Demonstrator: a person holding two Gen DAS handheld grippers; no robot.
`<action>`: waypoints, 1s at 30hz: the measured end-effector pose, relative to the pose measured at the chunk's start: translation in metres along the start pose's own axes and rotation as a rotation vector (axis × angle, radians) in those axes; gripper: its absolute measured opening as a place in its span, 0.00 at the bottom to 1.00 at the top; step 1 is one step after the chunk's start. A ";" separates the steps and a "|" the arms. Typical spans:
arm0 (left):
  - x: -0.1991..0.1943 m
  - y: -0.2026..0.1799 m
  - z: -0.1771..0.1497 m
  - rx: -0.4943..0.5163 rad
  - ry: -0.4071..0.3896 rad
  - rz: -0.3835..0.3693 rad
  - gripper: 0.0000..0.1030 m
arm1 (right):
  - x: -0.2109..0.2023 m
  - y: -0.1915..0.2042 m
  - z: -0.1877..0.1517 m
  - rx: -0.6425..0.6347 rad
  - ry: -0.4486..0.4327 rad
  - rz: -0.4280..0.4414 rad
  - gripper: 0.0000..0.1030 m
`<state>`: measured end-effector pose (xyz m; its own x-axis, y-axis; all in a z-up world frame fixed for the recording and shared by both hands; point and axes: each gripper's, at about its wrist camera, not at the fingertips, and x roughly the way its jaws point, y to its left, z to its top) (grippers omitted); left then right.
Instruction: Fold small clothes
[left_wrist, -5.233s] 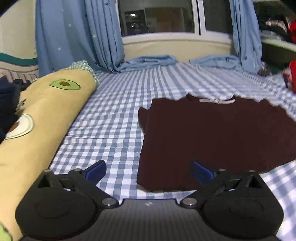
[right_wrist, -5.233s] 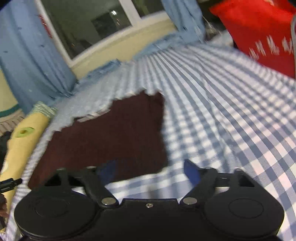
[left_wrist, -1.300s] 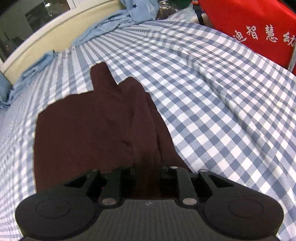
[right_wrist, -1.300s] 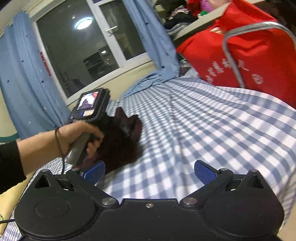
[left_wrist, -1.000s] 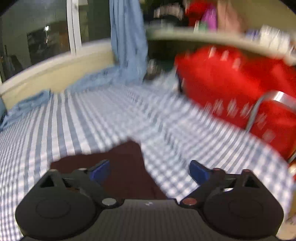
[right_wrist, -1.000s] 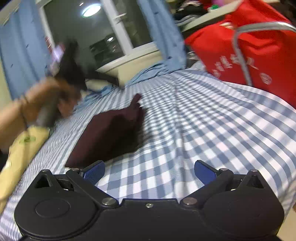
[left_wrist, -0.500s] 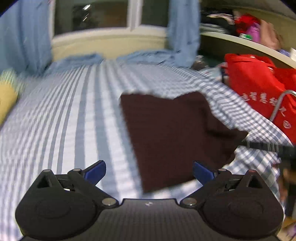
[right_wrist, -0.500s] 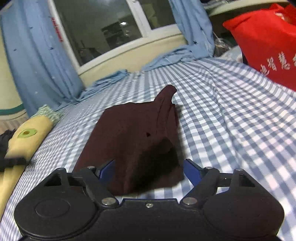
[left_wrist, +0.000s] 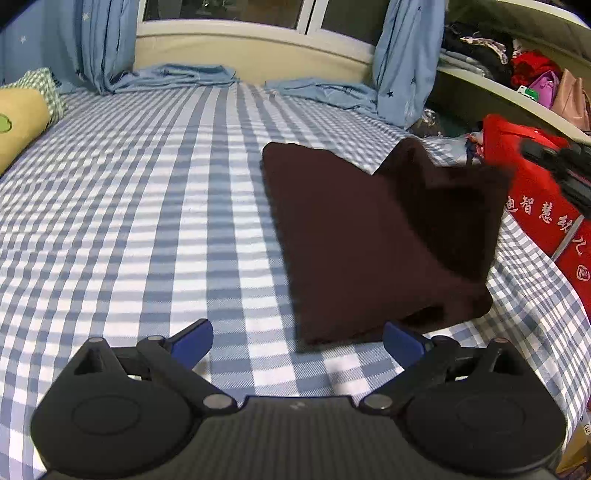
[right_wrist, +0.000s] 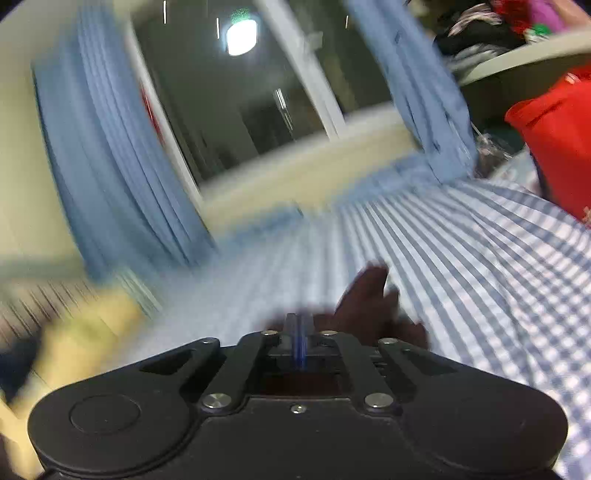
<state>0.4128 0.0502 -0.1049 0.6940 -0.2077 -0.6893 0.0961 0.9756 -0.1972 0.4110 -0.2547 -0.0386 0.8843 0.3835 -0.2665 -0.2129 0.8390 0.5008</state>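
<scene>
Lying on the checked bedsheet (left_wrist: 147, 206) is the dark maroon garment (left_wrist: 354, 236), a folded slab well in front of the window (left_wrist: 229, 11) and closer to the red bag (left_wrist: 532, 199) than to the yellow pillow (left_wrist: 18, 122). Its bag-side edge is lifted off the sheet in a raised flap; the rest lies flat.

The left gripper (left_wrist: 297, 341) hangs just short of the garment's near edge, fingers spread wide apart, nothing between them. Its right blue pad (left_wrist: 400, 338) sits just beside the garment's near corner; I cannot tell if they touch.

The right gripper (right_wrist: 299, 341) has just been closing, and its blue pads meet in a thin line. Dark maroon cloth bunches right around the fingertips and rises beyond them, so it looks clamped on the garment, though this view is badly blurred. In the left wrist view a black device, seemingly that gripper, shows in front of the red bag at the tip of the raised flap.

Blue curtains (left_wrist: 406, 59) hang either side of the window, their ends pooled on the sheet.
</scene>
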 end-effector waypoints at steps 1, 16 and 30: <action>0.002 -0.004 0.000 0.004 0.006 0.003 0.97 | -0.015 -0.020 0.000 0.059 -0.042 0.028 0.00; 0.017 -0.026 -0.008 0.011 0.027 -0.007 0.96 | -0.041 -0.047 -0.095 -0.074 0.150 -0.238 0.72; 0.015 -0.014 -0.013 -0.032 0.017 -0.015 0.96 | -0.002 0.001 -0.037 -0.031 0.016 -0.014 0.15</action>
<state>0.4122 0.0320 -0.1217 0.6802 -0.2238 -0.6980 0.0831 0.9697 -0.2299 0.3939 -0.2406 -0.0677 0.8807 0.3776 -0.2861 -0.2137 0.8556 0.4714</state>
